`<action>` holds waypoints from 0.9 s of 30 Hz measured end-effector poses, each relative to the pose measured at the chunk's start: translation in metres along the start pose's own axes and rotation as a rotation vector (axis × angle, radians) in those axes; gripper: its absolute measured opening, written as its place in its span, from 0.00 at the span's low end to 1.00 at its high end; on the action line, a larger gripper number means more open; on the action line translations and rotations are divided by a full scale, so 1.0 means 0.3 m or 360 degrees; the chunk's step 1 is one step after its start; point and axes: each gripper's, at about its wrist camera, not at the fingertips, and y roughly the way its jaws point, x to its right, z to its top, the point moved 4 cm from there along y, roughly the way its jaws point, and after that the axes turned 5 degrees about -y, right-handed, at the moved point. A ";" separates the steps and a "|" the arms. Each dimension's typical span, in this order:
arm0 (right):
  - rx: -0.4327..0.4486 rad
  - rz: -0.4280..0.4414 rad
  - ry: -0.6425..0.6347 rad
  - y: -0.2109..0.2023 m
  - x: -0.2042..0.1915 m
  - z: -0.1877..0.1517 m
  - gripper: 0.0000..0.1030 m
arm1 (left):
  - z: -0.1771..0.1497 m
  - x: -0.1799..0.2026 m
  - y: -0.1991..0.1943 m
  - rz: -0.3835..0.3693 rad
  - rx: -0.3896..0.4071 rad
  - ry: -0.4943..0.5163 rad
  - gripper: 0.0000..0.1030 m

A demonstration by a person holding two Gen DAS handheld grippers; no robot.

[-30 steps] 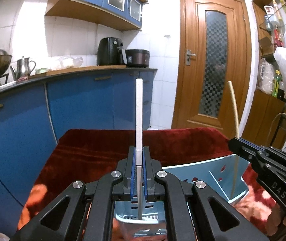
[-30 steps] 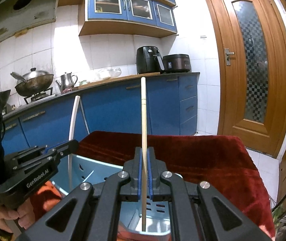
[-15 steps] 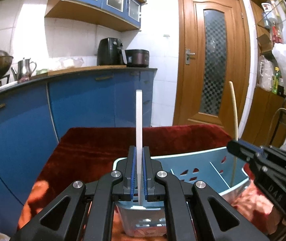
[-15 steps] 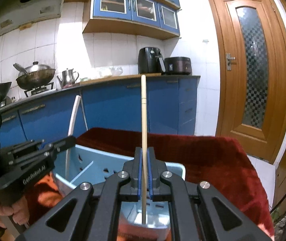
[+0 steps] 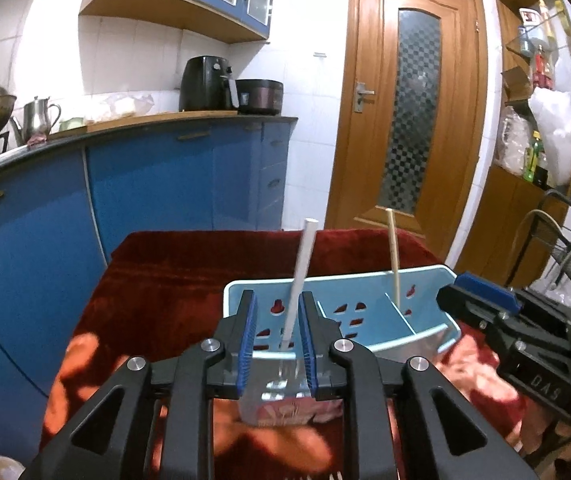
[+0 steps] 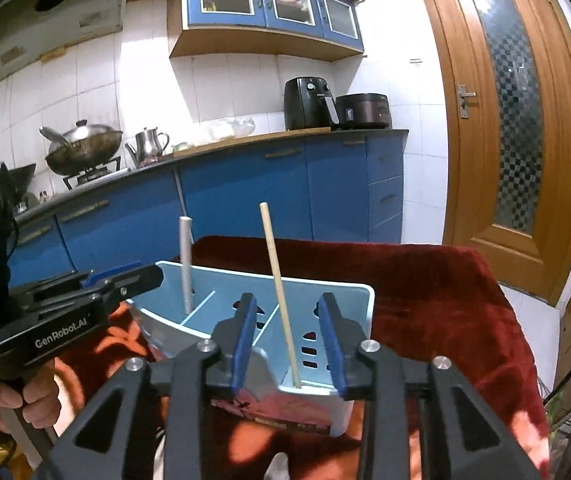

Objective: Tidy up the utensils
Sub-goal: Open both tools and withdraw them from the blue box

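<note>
Release has happened on both sides since half a second ago. Left gripper (image 5: 276, 336), which then pinched the flat white plastic utensil handle (image 5: 299, 276) upright between its blue pads, now has its jaws spread, and the handle stands free between them, leaning slightly right, its lower end down inside the pale blue plastic divided utensil caddy (image 5: 425, 276). Right gripper (image 6: 287, 340) has likewise let go: the thin round wooden stick (image 6: 279, 292) it clamped before now leans left on its own between the parted jaws, its foot resting in the caddy's right-hand end compartment (image 6: 361, 300). In the right wrist view the white handle (image 6: 185, 264) sits in a compartment towards the other end, with divider walls between the two utensils. Both utensils reach less high above the rim than earlier. The caddy rests on the dark red velvety cloth (image 5: 173, 276) covering the table, unmoved. A bare hand (image 6: 9, 404) grips the left tool's handle at the lower left of the right wrist view.
</note>
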 end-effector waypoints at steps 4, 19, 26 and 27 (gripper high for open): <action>0.0008 -0.0002 -0.0020 -0.046 -0.018 0.009 0.40 | -0.005 -0.001 -0.045 -0.0004 -0.0028 0.0031 0.21; -0.0137 0.0036 0.0024 -0.249 -0.070 -0.007 0.40 | -0.090 -0.009 -0.206 0.0007 -0.0251 0.0200 0.21; -0.0316 0.0021 0.0030 -0.303 -0.085 -0.059 0.40 | -0.163 -0.006 -0.247 0.0035 -0.0441 0.0296 0.21; -0.0337 0.0023 0.0034 -0.309 -0.084 -0.066 0.40 | -0.175 -0.007 -0.251 0.0030 -0.0476 0.0299 0.21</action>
